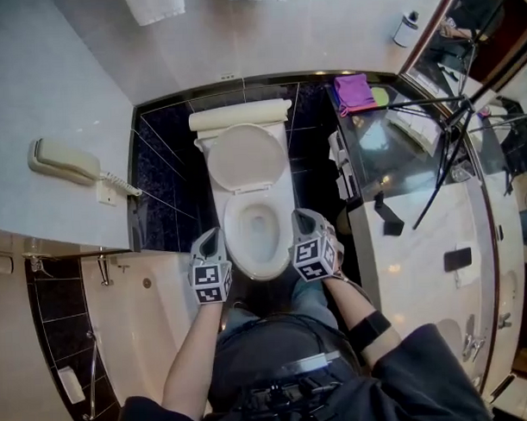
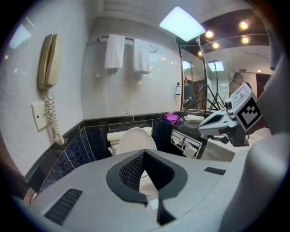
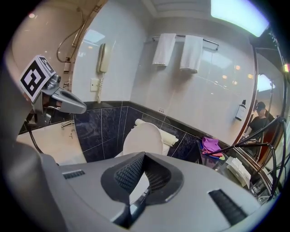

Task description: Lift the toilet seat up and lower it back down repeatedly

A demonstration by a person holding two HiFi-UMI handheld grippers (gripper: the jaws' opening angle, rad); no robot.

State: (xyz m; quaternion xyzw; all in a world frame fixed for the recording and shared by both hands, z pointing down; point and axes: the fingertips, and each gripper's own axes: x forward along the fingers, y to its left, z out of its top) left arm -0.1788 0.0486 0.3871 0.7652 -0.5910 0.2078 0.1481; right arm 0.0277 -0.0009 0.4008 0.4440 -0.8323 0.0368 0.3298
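Toilet seat [image 1: 244, 158]: we find it raised against the cistern [image 1: 239, 118], long axis running straight away from us, ahead and midway between left gripper [image 1: 209, 244] and right gripper [image 1: 307, 230], both sets of fingers closed on nothing, neither hand nearer.

Left claw [image 1: 214, 236] and right claw [image 1: 303, 218], side by side, point downward, jaws closed and empty.

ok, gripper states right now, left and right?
Left gripper: jaws shut, holding nothing.
Right gripper: jaws shut, holding nothing.
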